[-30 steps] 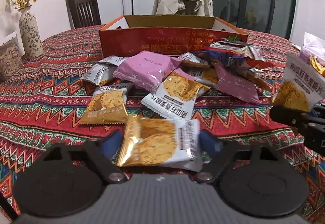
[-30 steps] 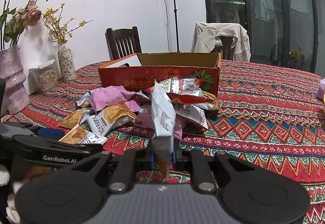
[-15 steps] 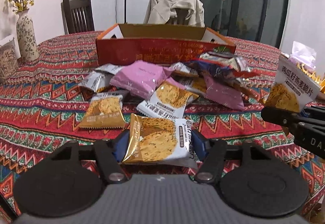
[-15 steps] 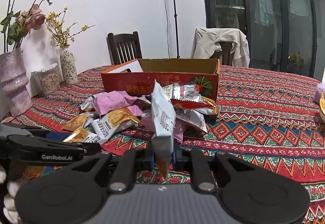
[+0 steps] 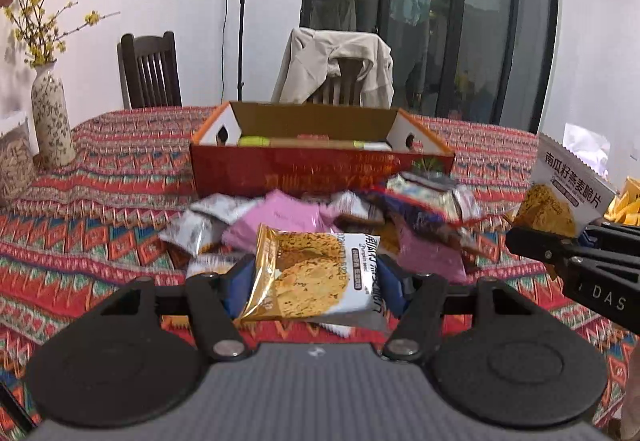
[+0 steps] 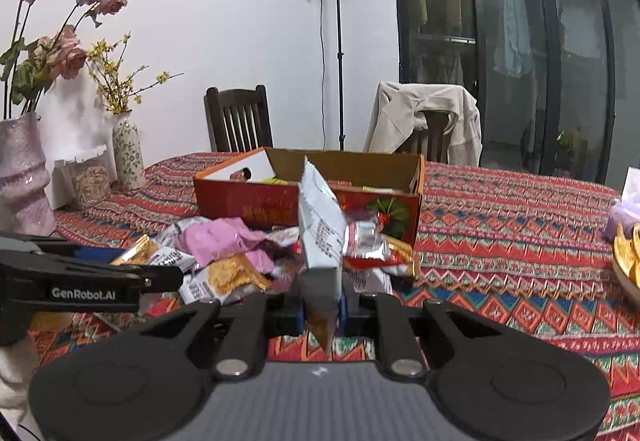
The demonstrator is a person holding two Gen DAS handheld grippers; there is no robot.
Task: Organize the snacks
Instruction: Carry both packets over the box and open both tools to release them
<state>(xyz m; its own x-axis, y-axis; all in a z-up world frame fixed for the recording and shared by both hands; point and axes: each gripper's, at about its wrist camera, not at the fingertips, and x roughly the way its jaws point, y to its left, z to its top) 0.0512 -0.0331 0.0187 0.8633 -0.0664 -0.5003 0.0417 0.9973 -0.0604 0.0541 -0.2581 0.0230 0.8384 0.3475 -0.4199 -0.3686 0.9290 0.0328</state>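
**Both grippers carry a cracker packet above the pile**

The left gripper (image 5: 316, 283) has just been closing and now clamps a gold-and-white cracker packet (image 5: 310, 273) between its blue pads, the packet lying flat with its long axis crosswise, gold end to the left in the left wrist view. The right gripper (image 6: 323, 311) is fully clenched on a second cracker packet (image 6: 320, 237), pinched by one corner, standing on edge with its long axis pointing up and away toward the cardboard box (image 6: 308, 197).

Between both grippers and the open box lies a heap of loose snack packets (image 5: 320, 213) (pink, silver and red wrappers, blurred) on the patterned tablecloth (image 6: 500, 225). Two vases (image 6: 128, 151) stand at the table's left edge, and a jacket-draped chair (image 5: 336, 69) sits behind the box.
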